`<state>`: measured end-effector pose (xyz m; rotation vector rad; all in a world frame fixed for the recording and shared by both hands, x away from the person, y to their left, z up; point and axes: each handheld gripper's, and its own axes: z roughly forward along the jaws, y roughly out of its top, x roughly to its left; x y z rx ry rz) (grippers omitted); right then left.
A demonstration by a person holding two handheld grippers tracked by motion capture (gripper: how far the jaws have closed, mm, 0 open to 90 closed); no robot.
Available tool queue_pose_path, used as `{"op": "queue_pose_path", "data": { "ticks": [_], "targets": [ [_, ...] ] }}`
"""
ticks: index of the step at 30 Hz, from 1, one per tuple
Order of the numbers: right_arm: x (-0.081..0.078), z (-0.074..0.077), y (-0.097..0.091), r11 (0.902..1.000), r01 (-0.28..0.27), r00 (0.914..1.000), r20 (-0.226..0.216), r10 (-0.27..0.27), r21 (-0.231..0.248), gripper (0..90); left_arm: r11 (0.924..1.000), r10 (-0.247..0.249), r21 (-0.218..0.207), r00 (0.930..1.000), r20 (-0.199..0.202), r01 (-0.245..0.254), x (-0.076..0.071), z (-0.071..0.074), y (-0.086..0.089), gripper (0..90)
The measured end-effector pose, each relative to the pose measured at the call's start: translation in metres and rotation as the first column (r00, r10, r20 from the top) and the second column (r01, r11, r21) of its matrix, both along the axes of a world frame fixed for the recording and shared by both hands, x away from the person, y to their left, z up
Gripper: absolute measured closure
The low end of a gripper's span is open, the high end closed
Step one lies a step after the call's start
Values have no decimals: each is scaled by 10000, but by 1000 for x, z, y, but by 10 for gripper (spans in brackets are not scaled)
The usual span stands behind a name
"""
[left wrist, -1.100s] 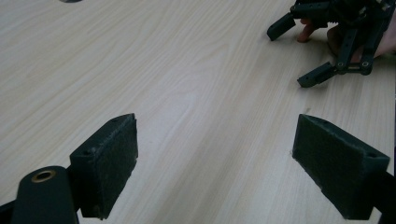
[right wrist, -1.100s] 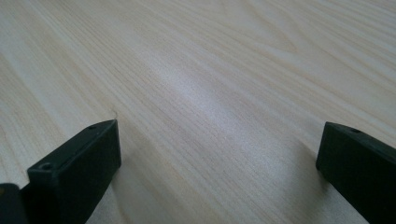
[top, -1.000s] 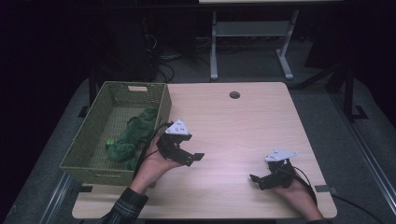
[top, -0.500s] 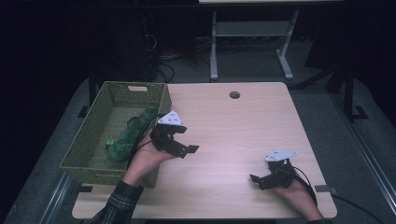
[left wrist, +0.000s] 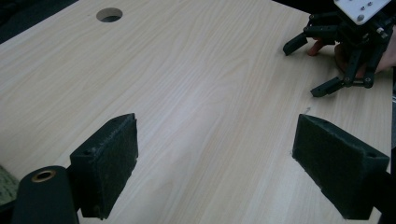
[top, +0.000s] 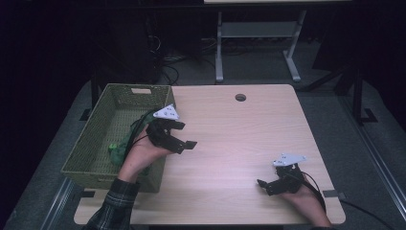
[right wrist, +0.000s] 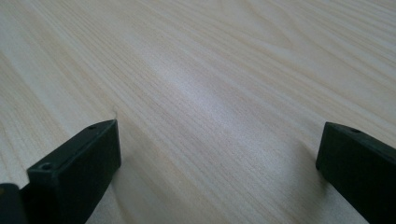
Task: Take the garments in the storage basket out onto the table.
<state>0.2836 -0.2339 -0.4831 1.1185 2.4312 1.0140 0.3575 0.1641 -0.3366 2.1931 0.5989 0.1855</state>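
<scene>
A green woven basket (top: 103, 108) stands on the left end of the wooden table (top: 239, 139). Inside it lies a crumpled green cloth-like thing (top: 116, 149), partly hidden by the person's left hand. My left gripper (top: 186, 135) hangs over the basket's right rim, pointing out across the table. It is open with nothing between its jaws (left wrist: 219, 168). My right gripper (top: 265, 187) rests low at the table's front right, also open and empty (right wrist: 219, 163). From the left gripper view, the right gripper (left wrist: 306, 67) shows far off at the top right.
A round cable hole (top: 240, 97) sits near the table's far edge, also seen as the hole (left wrist: 109, 15) in the left gripper view. Bare wood spreads between the two grippers. Beyond the table stands a white metal frame (top: 258, 43) on a dark floor.
My left gripper has drifted a little back and left toward the basket's rim, staying open. The right gripper has not moved.
</scene>
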Motion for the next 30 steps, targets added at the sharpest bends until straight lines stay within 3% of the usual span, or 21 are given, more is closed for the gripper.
{"op": "queue_pose_path", "data": {
  "ticks": [19, 30],
  "targets": [
    [1, 0, 1, 10000, 74, 9999, 73, -74, -8, 0, 9970, 776, -51, 9970, 14, -776, 3, 7, 48, 141],
    [1, 0, 1, 10000, 91, 10000, 34, -91, -20, 0, 9901, 1402, 86, 9901, 107, -1403, 5, 10, 79, 185]
  ]
}}
